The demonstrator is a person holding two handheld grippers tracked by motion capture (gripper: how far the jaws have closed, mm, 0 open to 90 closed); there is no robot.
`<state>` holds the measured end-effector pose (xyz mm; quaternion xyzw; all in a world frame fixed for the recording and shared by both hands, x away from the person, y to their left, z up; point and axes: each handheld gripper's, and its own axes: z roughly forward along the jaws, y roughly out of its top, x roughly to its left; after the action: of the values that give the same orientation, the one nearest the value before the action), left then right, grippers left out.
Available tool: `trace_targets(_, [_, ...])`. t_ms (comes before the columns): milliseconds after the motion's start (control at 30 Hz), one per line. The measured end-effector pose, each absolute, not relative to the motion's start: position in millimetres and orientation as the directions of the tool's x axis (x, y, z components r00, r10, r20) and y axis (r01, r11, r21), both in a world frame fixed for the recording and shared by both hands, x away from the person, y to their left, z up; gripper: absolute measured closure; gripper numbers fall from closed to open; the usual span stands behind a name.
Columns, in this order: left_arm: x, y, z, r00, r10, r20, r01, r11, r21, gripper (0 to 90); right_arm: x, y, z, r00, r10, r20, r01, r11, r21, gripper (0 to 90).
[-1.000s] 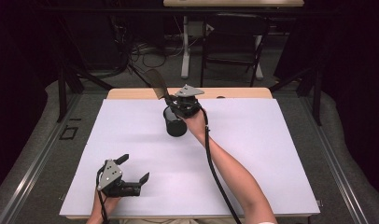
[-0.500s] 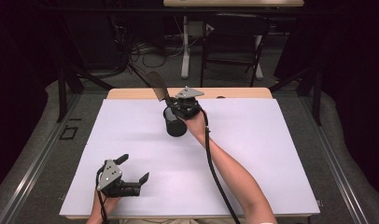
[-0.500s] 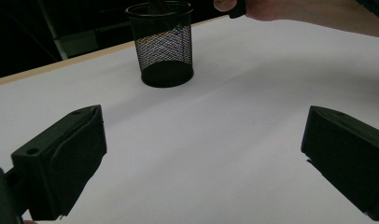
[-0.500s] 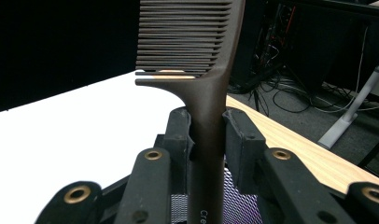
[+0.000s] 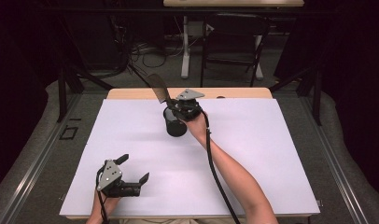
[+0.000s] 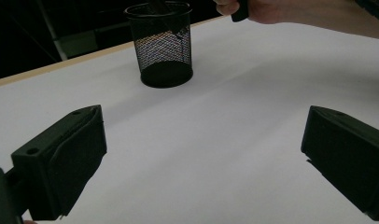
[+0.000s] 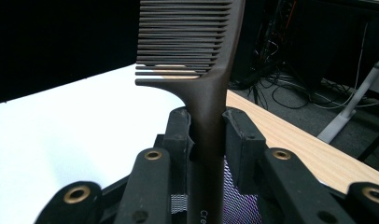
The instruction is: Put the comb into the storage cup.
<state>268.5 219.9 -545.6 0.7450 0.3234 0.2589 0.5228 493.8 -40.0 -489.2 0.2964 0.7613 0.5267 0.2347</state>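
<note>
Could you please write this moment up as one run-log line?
right gripper: shut on comb | comb: handle in mesh cup | left gripper: open, idle on table

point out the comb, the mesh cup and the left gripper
comb (image 7: 211,107), right gripper view, on its handle
mesh cup (image 6: 163,46), left gripper view, on its mesh wall
left gripper (image 5: 134,169), high view, between its open jaws

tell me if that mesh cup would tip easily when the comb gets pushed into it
Probably somewhat. The mesh cup is see-through wire, so likely light, and it is taller than wide. The comb looks stiff and sticks well above the rim, clamped in the right gripper, so a sideways nudge could lever it over.
</note>
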Motion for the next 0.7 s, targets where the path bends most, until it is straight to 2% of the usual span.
trace_targets(700, [268.2, 220.6, -545.1, 0.655, 0.754, 0.051, 0.208, -0.245, 0.947, 0.0, 491.8, -40.5, -496.1, -0.716, 0.696, -0.053, 0.212, 0.289, 0.934, 71.9])
